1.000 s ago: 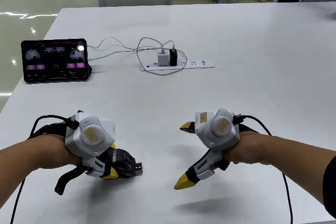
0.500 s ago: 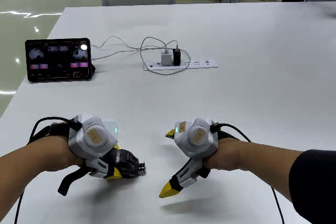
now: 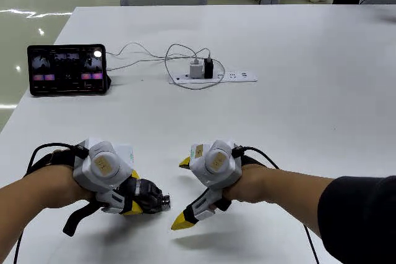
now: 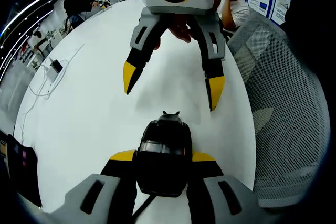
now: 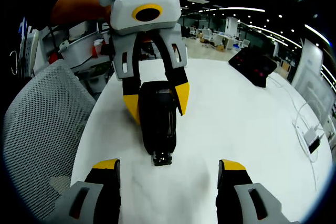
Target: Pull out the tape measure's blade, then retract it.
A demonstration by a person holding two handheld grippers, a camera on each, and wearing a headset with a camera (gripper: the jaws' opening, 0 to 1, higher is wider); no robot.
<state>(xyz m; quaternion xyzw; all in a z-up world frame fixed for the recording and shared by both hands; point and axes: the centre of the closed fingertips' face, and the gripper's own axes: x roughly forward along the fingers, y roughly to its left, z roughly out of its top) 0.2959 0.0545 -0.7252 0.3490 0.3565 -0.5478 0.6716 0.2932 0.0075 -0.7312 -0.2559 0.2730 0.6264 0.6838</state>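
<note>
Blk tape measure (image 4: pixel 164 150). Left gripper (image 4: pixel 164 157) & right gripper (image 3: pixel 182 191): white/grey bodies, blk jaws, yellow tips. Table (image 3: pixel 297 60) white. Tablet (image 3: pixel 67 69) blk, screen pink/purple. Power strip (image 3: pixel 238 76) white, w/ white charger (image 3: pixel 196 68) + blk charger (image 3: pixel 208 67). Chair (image 4: pixel 294 103) grey mesh.

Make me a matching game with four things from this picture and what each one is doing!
Things:
1. tape measure
2. right gripper
3. tablet
4. power strip

States:
A. open, holding nothing
B. has chargers plugged in
C. clamped in the left gripper
D. screen lit up

Pairs: 1-C, 2-A, 3-D, 4-B
</note>
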